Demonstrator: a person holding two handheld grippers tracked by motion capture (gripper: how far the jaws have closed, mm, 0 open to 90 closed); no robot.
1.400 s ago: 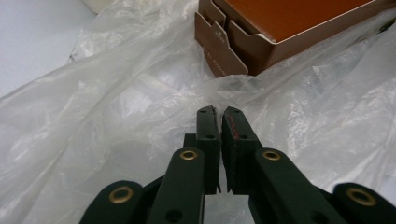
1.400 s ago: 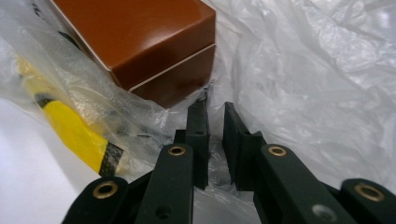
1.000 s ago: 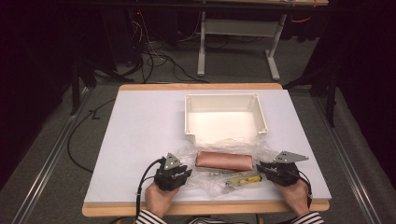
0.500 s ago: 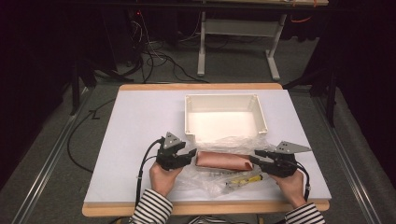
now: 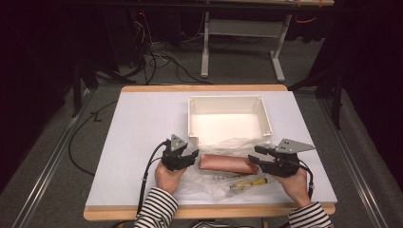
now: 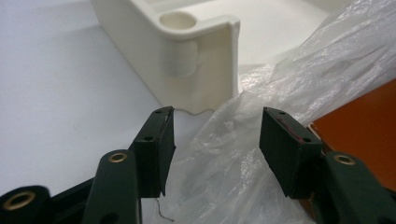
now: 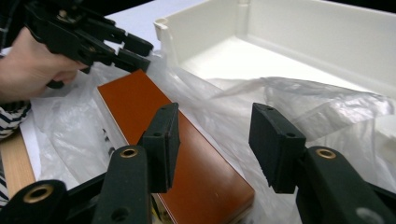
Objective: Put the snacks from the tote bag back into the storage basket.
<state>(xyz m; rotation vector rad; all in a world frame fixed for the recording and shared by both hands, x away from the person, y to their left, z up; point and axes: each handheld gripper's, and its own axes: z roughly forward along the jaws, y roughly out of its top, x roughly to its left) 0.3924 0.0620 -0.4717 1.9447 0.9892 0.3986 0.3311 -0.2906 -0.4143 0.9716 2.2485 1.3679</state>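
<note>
Near the counter's (image 5: pixel 142 123) front edge, left hand-held gripper (image 5: pixel 192 157) and right hand-held gripper (image 5: pixel 253 154), jaws just opened and apart, flank the brown block (image 5: pixel 227 163) on clear plastic (image 5: pixel 209 183).

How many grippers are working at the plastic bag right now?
2. The left gripper is at the left end of the brown block; the right gripper is at its right end, both open over the plastic bag.

Plastics, film and board on a matt white bench

A crinkled clear plastic bag (image 5: pixel 223 178) – thin, glossy film – lies around a smooth, satin reddish-brown block (image 5: pixel 227 163). The cream bin (image 5: pixel 229 100) looks like hard, smooth moulded plastic. Both tongs (image 6: pixel 215 140) (image 7: pixel 212 140) are matt black with ribbed pads – the bench (image 5: pixel 138 123) top is matt white with a pale wood edge.
</note>
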